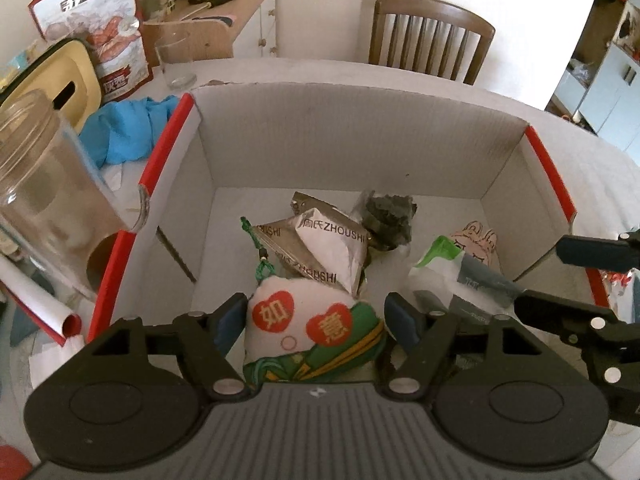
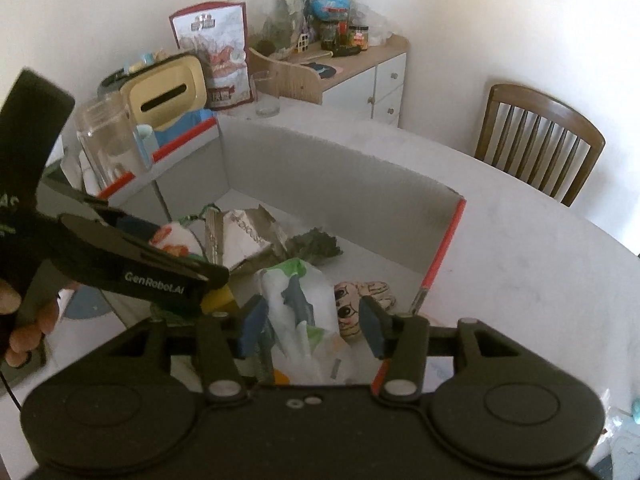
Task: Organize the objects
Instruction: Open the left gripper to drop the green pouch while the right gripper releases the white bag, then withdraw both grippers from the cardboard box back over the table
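An open white cardboard box with red edges stands on the white table; it also shows in the right wrist view. My left gripper is open around a white and green plush charm at the box's near side, fingers apart from it. My right gripper is open around a white, green and grey packet, also visible in the left wrist view. Inside lie silver ZHOUSHI packets, a dark green packet and a cartoon-face item.
A clear plastic jar, blue cloth, yellow tissue box, snack bag and glass stand left of the box. A wooden chair and a cabinet are behind the table.
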`<state>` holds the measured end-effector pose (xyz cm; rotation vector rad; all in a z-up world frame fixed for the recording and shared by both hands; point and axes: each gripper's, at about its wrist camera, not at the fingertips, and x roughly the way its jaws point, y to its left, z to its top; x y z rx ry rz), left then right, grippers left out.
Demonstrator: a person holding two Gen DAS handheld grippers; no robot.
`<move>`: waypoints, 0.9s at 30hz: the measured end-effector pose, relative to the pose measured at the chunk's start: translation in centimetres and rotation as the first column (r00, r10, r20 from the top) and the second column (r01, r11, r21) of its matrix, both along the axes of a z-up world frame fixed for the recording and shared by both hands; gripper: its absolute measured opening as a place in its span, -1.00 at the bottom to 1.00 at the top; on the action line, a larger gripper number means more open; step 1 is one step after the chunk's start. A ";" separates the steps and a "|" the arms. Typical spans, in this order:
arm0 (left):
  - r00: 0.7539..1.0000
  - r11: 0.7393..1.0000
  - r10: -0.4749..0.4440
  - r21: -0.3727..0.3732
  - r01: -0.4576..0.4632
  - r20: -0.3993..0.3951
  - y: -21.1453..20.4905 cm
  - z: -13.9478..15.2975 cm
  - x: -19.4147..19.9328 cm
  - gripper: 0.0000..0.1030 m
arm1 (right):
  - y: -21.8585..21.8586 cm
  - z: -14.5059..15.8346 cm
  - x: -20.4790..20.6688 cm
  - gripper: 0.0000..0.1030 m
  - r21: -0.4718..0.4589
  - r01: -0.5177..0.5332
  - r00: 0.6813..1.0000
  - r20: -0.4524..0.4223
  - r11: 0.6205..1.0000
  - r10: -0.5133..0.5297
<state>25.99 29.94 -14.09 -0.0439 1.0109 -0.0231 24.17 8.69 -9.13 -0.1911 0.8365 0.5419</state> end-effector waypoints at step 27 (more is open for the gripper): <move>0.974 0.999 -0.034 0.008 0.033 0.225 -6.5 8.9 -6.2 0.46 | -9.0 6.4 -4.1 0.60 0.180 0.083 0.993 0.066 0.980 -0.096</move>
